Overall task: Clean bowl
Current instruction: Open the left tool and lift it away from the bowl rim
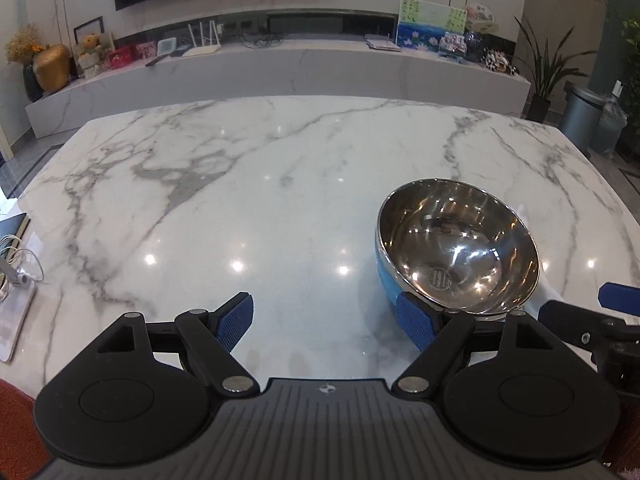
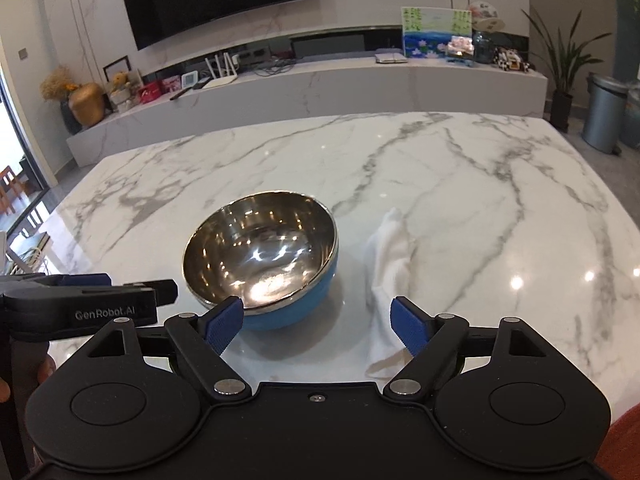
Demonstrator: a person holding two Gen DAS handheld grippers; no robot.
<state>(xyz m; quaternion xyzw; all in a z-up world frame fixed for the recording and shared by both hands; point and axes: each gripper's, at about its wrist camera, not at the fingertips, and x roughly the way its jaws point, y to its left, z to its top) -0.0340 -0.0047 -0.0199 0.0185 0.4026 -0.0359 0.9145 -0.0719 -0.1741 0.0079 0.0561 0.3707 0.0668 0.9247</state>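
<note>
The steel bowl (image 2: 260, 252) with its blue outside sits on the marble table (image 2: 460, 184), a white cloth (image 2: 390, 264) lying just right of it. Both the left gripper (image 1: 326, 322) and the right gripper (image 2: 318, 322) stand spread, holding nothing. The light bowl could skid on that polished stone if nudged unsteadied. Beyond the bowl the tabletop lies bare, edges well off.

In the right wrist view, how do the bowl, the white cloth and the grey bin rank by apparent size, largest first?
1. bowl
2. white cloth, narrower than the bowl
3. grey bin, smallest in the picture, but it stands far behind the table, so its true size is unsure
</note>
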